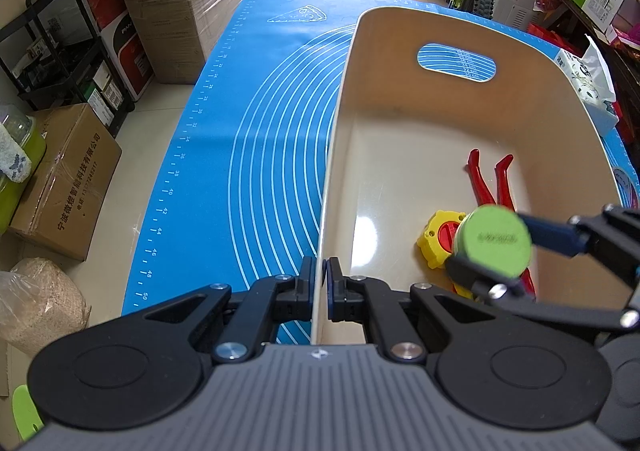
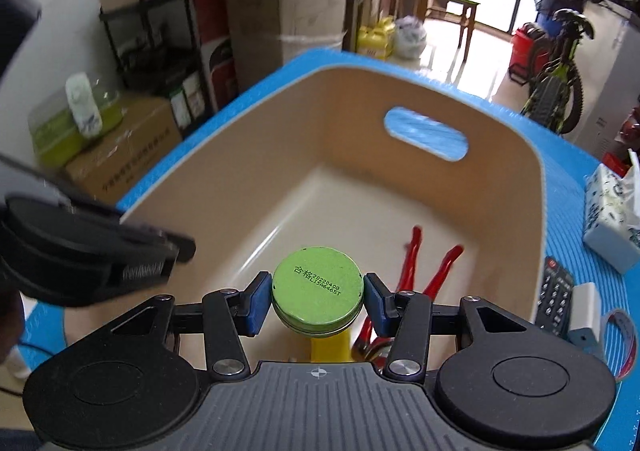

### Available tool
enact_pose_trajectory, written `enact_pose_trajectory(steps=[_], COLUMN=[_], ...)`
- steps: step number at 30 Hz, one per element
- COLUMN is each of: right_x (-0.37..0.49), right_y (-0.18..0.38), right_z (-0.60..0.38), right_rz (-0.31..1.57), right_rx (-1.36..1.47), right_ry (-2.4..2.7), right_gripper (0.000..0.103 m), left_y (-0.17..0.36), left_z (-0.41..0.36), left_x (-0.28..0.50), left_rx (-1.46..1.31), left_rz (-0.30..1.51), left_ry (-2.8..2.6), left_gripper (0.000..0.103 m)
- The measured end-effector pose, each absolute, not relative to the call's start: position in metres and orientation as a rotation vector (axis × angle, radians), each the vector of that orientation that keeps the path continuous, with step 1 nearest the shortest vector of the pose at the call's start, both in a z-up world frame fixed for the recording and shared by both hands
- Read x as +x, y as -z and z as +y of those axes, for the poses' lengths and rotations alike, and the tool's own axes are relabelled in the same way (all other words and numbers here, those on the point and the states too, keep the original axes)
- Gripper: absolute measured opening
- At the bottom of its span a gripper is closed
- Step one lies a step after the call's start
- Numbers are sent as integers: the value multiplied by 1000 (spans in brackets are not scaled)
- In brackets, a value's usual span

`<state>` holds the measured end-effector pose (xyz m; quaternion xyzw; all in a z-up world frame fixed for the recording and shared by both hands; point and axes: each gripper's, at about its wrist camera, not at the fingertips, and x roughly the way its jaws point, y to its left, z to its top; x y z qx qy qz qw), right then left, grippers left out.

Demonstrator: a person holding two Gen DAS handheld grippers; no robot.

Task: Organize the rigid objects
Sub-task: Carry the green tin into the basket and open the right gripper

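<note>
Tongs: the left tongs [image 1: 322, 275] are clamped shut on the near wall of the bin [image 1: 340, 99], 1 finger outside, 1 inside. The right tongs [image 2: 318, 297] stand about half open, both pads pressing a green tin [image 2: 318, 283] held over the bin. Just beneath the tin lies a yellow part [image 1: 436, 237]; right of it and beyond, red pliers [image 2: 436, 275] on the bin floor.
</note>
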<state>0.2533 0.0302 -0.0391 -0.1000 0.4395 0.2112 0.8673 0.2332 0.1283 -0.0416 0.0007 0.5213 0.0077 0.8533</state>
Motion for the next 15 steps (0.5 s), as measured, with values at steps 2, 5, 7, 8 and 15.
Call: enact_pose_trajectory(steps=[2,5,7,8,15], right_x=[252,251,253,254,253], right_y=[44,50,51,52,47], right_z=[32,34,34,34,28], right_rz=[944,977,988,1006,993], right_rx=[-226,-235,-229,-230,-204], right_ry=[-452,-460,-462,-462,-459], right_gripper=[54,54,55,57,71], left_y=[42,42,42,42,41], left_z=[128,128,128,128,128], left_x=[233,233,233,233,233], left_rx=[1,1,2,3,2], left_rz=[1097,1097,1097,1097,1097], left_ry=[-16,-16,-16,-16,-16], left_gripper=[8,8,8,8,8])
